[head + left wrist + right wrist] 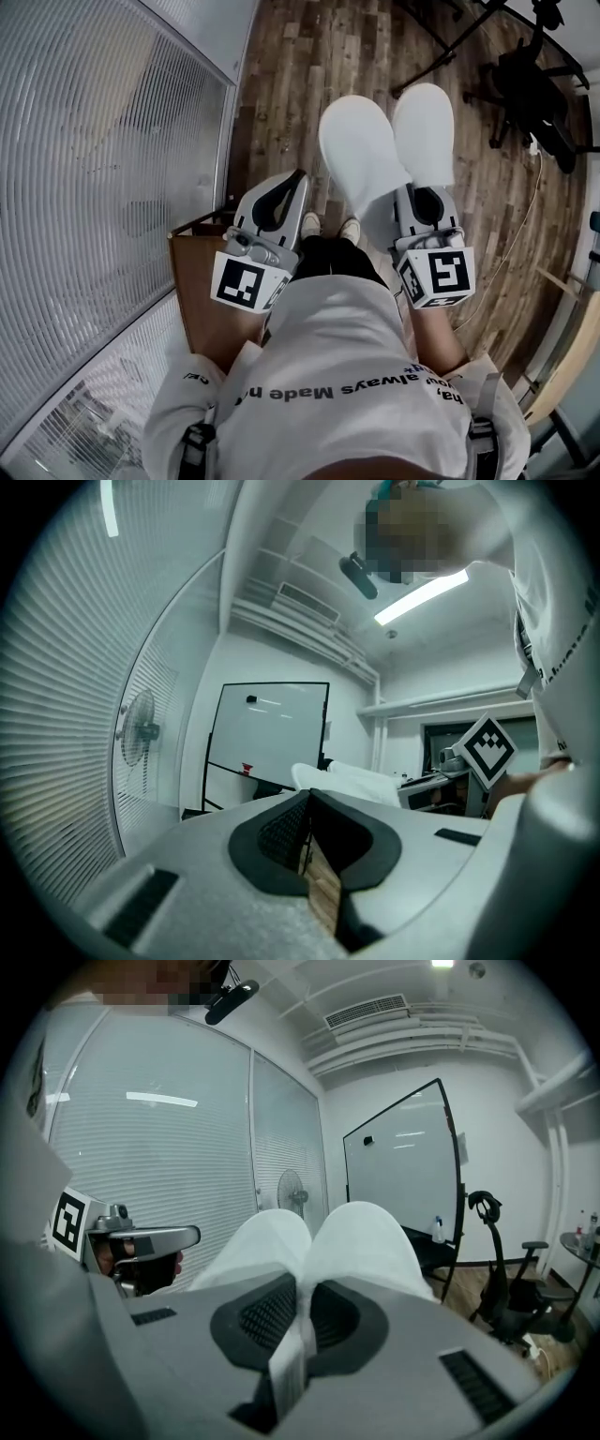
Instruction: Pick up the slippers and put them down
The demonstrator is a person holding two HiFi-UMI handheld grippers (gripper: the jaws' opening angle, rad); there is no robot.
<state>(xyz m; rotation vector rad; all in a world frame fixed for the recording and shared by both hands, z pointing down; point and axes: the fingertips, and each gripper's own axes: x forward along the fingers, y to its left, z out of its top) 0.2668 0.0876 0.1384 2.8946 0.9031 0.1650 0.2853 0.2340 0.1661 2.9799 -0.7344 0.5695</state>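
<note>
slippers point(361, 141): two, white, pinched in right gripper point(427, 193); left gripper point(294, 182): seemingly closed, empty

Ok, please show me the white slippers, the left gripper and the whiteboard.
white slippers point(361, 141): head view, toe part of one slipper.
left gripper point(299, 178): head view, between its closed fingertips.
whiteboard point(267, 731): left gripper view, middle of the board.

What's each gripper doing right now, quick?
Left gripper: closed, empty.
Right gripper: closed on the pair of white slippers.
</note>
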